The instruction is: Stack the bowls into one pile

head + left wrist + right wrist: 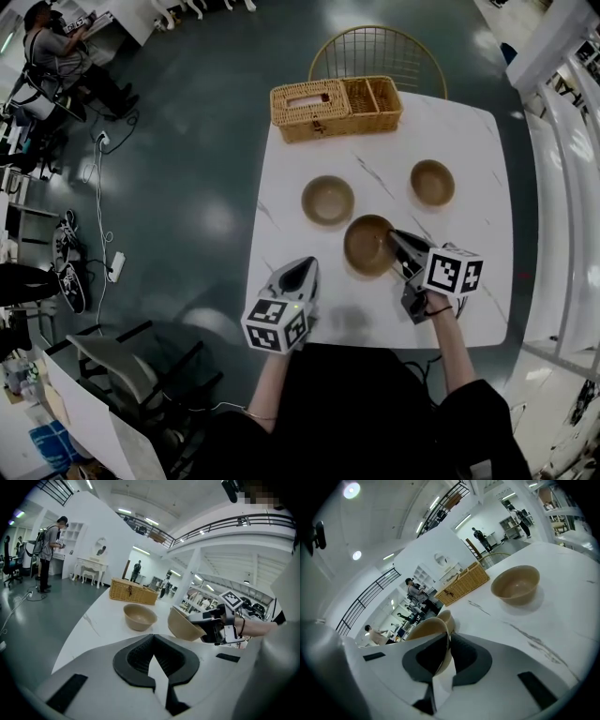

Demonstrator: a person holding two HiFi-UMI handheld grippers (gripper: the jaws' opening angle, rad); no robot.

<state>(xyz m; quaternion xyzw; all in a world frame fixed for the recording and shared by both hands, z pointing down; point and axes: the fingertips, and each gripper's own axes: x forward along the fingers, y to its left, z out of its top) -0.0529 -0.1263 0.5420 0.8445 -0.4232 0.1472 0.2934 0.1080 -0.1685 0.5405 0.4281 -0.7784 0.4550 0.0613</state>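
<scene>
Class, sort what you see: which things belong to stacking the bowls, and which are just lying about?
For the job: tan round bowl held in the right gripper; second tan bowl mid-table; third tan bowl, far right.
Lying about: woven wicker basket; gold wire chair.

basket (336, 108) behind every bowl (328, 200) (at the table's (469, 159) far edge)

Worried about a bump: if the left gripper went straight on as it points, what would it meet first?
Most likely the left bowl, standing on the table dead ahead of the left gripper. Depth is unclear, so it might touch the table just before it.
</scene>
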